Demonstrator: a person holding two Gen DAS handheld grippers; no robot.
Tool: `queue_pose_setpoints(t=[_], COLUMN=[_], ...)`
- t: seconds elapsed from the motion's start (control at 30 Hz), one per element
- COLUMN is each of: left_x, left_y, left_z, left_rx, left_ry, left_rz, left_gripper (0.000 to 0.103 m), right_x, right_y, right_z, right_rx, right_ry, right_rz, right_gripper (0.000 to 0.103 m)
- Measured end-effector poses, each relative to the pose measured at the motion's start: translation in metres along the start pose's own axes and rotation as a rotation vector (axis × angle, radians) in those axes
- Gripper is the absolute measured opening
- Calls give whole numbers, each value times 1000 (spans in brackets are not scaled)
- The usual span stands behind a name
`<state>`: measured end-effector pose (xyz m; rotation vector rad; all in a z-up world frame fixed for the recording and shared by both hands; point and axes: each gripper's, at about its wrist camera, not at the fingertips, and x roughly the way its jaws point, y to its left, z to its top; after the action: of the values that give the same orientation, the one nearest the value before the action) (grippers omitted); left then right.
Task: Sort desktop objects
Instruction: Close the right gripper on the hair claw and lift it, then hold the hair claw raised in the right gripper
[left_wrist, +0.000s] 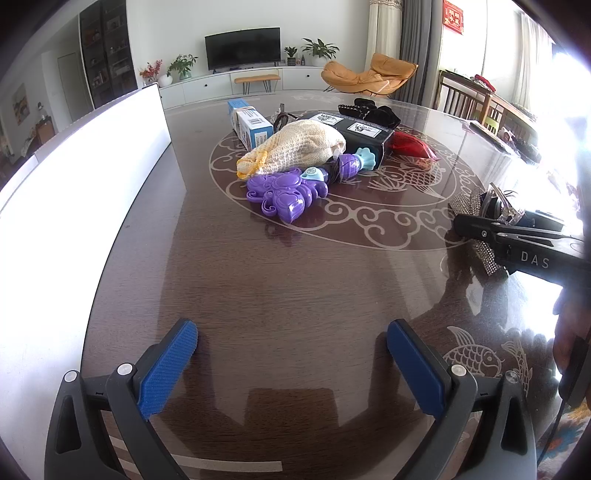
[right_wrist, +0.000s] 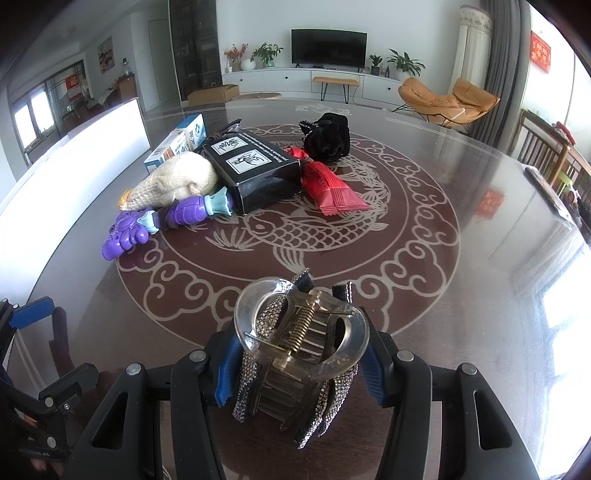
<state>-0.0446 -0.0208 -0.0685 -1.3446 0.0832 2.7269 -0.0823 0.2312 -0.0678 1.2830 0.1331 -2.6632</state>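
right gripper (right_wrist: 301, 363): closed on clear plastic claw hair clip with rhinestone strips and brass spring (right_wrist: 301, 339); blue pads press both sides, clip held off the dark patterned glass-topped table (right_wrist: 480, 229).
left gripper (left_wrist: 291, 369): jaws wide apart, nothing between them, low over bare table near the front edge.
step: judged as carrying the clip to its sort spot; likely the long white bin (left_wrist: 85, 177) at left, not certain.
handling: keep squeeze steady, since the curved slick shell could twist out; lower fully before opening; avoid snagging the dangling strips.
pile: purple plastic toy (right_wrist: 125, 234), cream knit pouch (right_wrist: 177, 182), black printed box (right_wrist: 255, 171), red foil packet (right_wrist: 328, 184), black velvet scrunchie (right_wrist: 327, 136), blue-white carton (right_wrist: 181, 142); all well apart from the clip.
writing: "DAS" on right gripper body in left view; box and carton print too small to read.
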Motion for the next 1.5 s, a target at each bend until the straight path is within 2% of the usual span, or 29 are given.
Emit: queue_pose_setpoints(t=[0.23,0.37,0.8,1.33,1.5], left_x=[0,0,0,0,0], left_y=[0,0,0,0,0], left_z=[0,0,0,0,0], left_rx=[0,0,0,0,0], left_ry=[0,0,0,0,0], left_rz=[0,0,0,0,0], left_gripper=[103,103,103,103,103], right_x=[-1,3,8,8,8], right_y=[-12,-7,-7,-7,-7], right_z=[0,1,-1,-1,-2], right_rx=[19,-8,-1,0,3], right_ry=[0,16,37,37,41], right_rz=[11,2,-1,-4,-5], right_gripper=[58,77,95,95,99])
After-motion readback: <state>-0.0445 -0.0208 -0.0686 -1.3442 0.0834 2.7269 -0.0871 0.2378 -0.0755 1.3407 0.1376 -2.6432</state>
